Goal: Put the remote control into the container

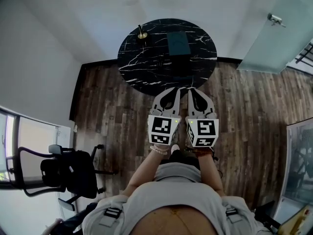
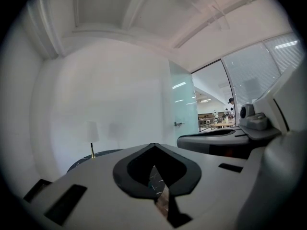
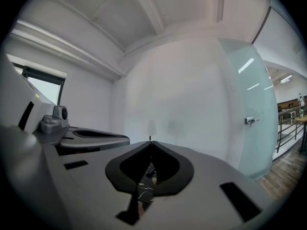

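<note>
Remote control [image 1: 159, 62], barely visible as a dark, dotted shape on the round black marble table [image 1: 137, 75], lies ahead and slightly left of both grippers. It is marginally nearer the left gripper [image 1: 177, 90] than the right gripper [image 1: 190, 90]. Its long axis and heading cannot be made out against the dark top. Both pairs of jaws are closed on nothing, side by side near the table's near edge. The dark container [image 1: 178, 42] sits just beyond the remote, to its right.

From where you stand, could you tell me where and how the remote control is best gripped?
Across its narrow middle, from above, I'd judge: the remote control lies flat, a faint dark slab on the black table, left of the container. Its long axis is too dim to tell.
</note>
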